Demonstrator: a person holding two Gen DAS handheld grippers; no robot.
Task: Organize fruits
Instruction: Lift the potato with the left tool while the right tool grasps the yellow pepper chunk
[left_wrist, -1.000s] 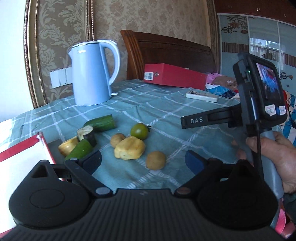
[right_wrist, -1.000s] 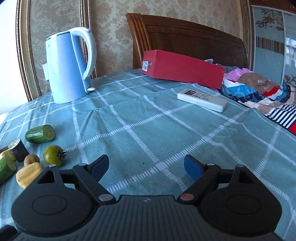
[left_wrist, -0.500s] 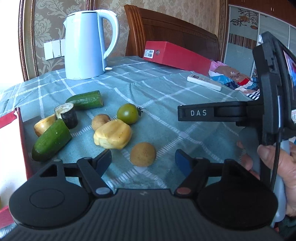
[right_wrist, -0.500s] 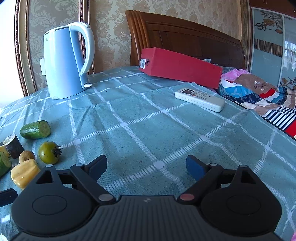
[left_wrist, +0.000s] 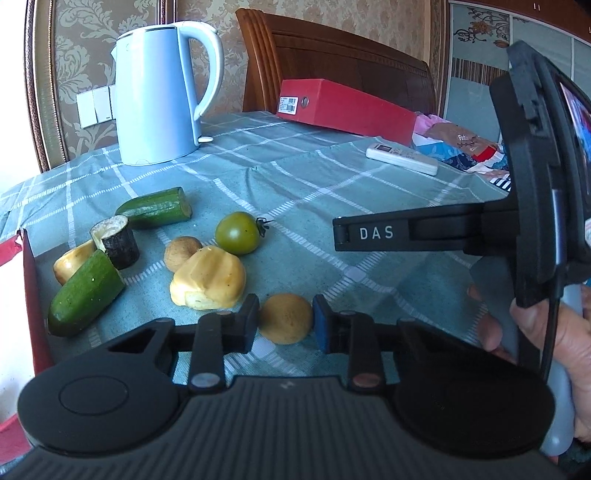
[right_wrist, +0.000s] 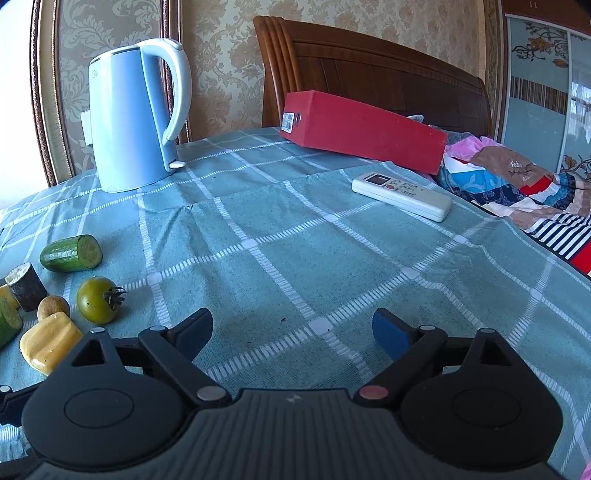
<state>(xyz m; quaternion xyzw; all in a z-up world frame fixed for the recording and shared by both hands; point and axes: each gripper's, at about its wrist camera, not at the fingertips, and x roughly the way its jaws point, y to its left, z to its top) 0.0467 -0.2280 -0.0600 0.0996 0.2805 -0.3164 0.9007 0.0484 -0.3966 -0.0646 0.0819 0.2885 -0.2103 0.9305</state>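
The left gripper has closed from wide to pinching the brown fruit, at five o'clock of the tomato, ready for lifting; the right gripper stays spread, empty.

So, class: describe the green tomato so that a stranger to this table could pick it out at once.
Start at the tall blue kettle on the checked tablecloth, then drop to the cluster of produce in front of it. The green tomato sits on the cluster's right edge: the only round, glossy green piece, with a dark stalk.
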